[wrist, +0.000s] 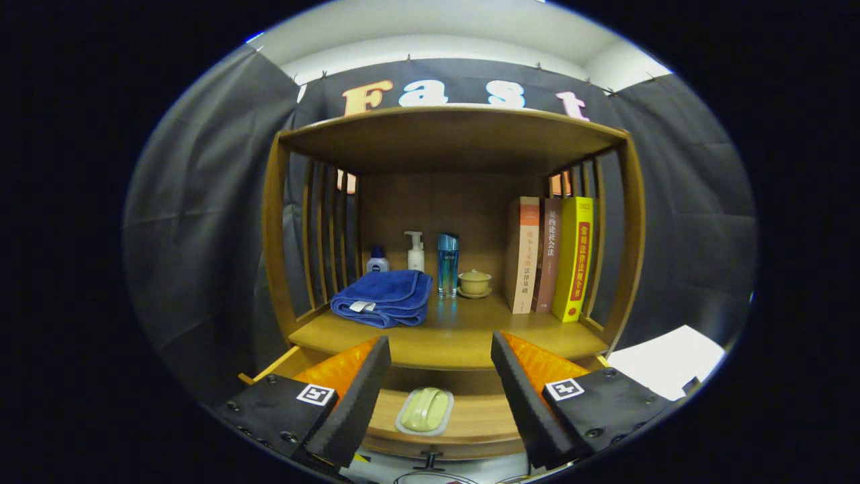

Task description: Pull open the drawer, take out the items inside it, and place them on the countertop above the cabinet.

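Note:
The wooden cabinet's drawer [470, 420] stands pulled open below the countertop [463, 339]. On its floor lies a pale green soap-like item in a clear wrapper [424, 410], between my two fingers and a little beyond them. My gripper [440, 353] is open, hovering over the drawer with nothing held. Its fingertips reach up to the countertop's front edge.
On the countertop sit a folded blue towel [384, 296], a small blue-capped bottle [377, 260], a white pump bottle [415, 252], a blue glass bottle [447, 264], a lidded cup on a saucer [474, 282] and three upright books [552, 262]. A white sheet [668, 359] lies to the right.

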Available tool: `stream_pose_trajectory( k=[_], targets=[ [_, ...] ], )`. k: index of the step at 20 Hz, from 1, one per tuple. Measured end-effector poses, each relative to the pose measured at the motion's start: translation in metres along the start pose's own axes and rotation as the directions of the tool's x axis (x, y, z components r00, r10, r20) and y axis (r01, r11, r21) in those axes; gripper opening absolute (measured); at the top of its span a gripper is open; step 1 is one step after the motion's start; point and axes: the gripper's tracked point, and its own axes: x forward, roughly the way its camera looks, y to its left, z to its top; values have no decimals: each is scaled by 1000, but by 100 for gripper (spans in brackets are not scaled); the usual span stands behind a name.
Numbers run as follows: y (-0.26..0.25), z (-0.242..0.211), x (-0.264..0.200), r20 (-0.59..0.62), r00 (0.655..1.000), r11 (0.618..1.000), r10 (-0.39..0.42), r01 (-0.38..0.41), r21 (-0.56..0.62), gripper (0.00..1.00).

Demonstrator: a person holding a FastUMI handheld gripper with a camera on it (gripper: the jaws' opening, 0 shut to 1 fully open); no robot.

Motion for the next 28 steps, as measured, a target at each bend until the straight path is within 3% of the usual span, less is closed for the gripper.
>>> stream_pose_trajectory(
  k=[3,8,13,21,25,28],
  targets=[
    [2,-31,37,-150,989,1000,10,-14,-26,98],
    [15,-111,63,-385,922,998,46,-31,45,98],
    [21,-157,83,-480,877,999,34,-14,46,98],
    [33,-215,81,-618,786,998,24,-50,-26,94],
    [32,-229,80,-635,772,999,30,-33,8,84],
    [37,-231,81,-632,773,998,56,-46,31,59]
  ],
)
